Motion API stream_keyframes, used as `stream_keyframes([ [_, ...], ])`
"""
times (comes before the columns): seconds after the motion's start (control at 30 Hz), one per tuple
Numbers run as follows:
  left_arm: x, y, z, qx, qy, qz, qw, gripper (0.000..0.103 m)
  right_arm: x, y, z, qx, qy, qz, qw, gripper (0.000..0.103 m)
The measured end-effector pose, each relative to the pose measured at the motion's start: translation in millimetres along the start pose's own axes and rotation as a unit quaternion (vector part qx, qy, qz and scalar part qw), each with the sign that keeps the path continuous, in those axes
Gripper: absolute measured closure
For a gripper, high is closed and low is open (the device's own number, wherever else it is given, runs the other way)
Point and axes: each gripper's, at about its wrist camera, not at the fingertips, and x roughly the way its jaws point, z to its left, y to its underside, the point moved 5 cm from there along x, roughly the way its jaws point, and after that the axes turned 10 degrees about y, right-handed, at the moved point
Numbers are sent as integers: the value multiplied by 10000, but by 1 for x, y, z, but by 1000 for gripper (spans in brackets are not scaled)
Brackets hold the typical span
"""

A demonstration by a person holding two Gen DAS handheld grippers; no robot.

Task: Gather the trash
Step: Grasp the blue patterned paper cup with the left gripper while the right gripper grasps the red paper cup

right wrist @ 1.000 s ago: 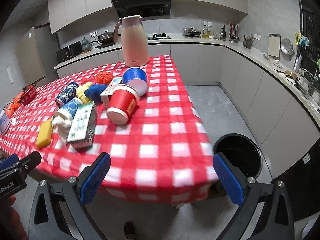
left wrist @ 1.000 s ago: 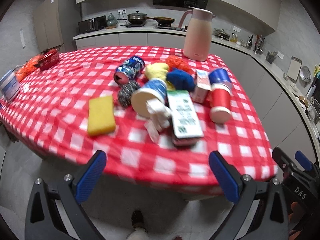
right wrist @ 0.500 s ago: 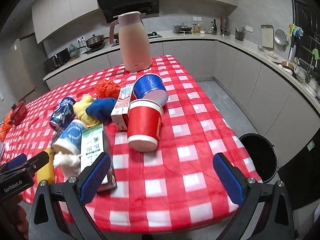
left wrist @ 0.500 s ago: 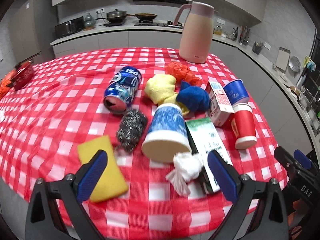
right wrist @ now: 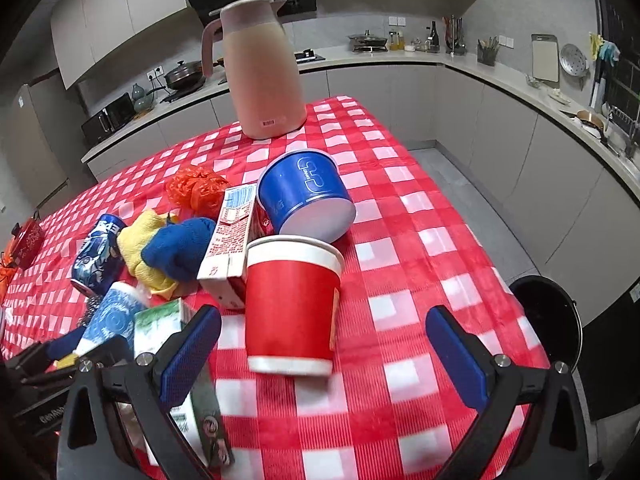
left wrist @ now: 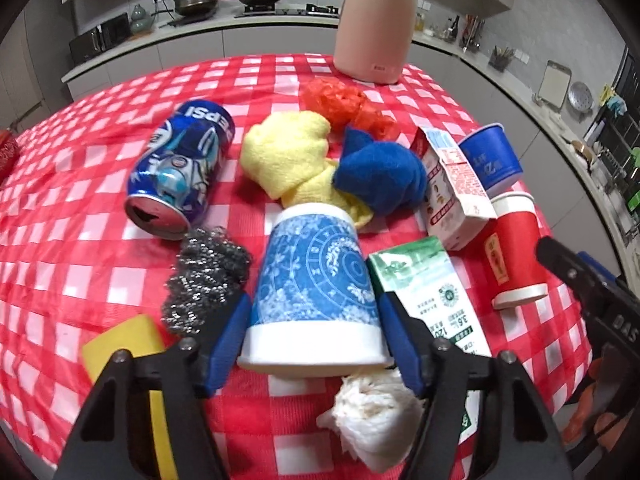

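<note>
Left gripper: jaws have just been closing and are now set around the rim end of the blue patterned paper cup, blue pads flush against both sides, so the cup is taken as gripped. The cup lies on its side on the red checked tablecloth, mouth toward the camera. A crumpled white tissue is seen just below the cup mouth, a yellow sponge at lower left, partly hidden by the gripper arm. A steel wool scourer lies just left of the cup, a green-and-white carton just right of it. Further back a Pepsi can lies on its side, then a yellow cloth and a blue cloth touching each other, a small red-and-white carton, a red paper cup, a blue paper cup. Orange crumpled plastic and a pink thermos jug are seen at the far end.

Right gripper: jaws wide apart, nothing held. The red paper cup lies between the pads, untouched. The blue paper cup is seen behind it on its side. A black trash bin stands on the floor beside the table, at right.
</note>
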Motion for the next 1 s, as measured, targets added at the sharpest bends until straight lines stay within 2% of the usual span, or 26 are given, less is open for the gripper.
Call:
stream_keyframes([
  [0.2, -4, 1, 3, -22, 140, -68, 9999, 39, 23, -1, 3, 54, -165, 211, 9996, 1],
  [0.23, -5, 1, 4, -55, 183, -75, 9998, 40, 24, -1, 3, 57, -181, 231, 9996, 3],
  [0.3, -7, 3, 6, -159, 289, -74, 9994, 41, 30, 1, 4, 56, -254, 323, 9991, 12],
  [0.33, -8, 4, 6, -175, 343, -33, 9993, 41, 32, 1, 5, 68, -308, 368, 9988, 13],
  [0.47, -5, 6, 1, -54, 234, -11, 9997, 35, 40, 3, 11, 34, -302, 467, 9984, 13],
  [0.6, 2, 2, 1, -57, 271, 20, 9996, 38, 46, 7, 15, -26, -352, 571, 9977, 13],
  [0.63, 0, 2, 2, -68, 286, -26, 9996, 40, 47, 8, 15, -29, -374, 583, 9976, 13],
  [0.67, -3, 1, 3, -96, 330, -59, 9994, 42, 48, 8, 16, -44, -426, 590, 9973, 19],
  [0.7, -5, 0, 4, -118, 403, -121, 9990, 43, 48, 9, 17, -75, -503, 608, 9969, 37],
  [0.9, -25, -10, 7, -213, 584, -533, 9966, 44, 46, 8, 21, -138, -563, 559, 9968, 38],
  [1.0, -34, -13, 11, -371, 853, -660, 9935, 44, 39, 9, 21, -174, -522, 444, 9975, 38],
])
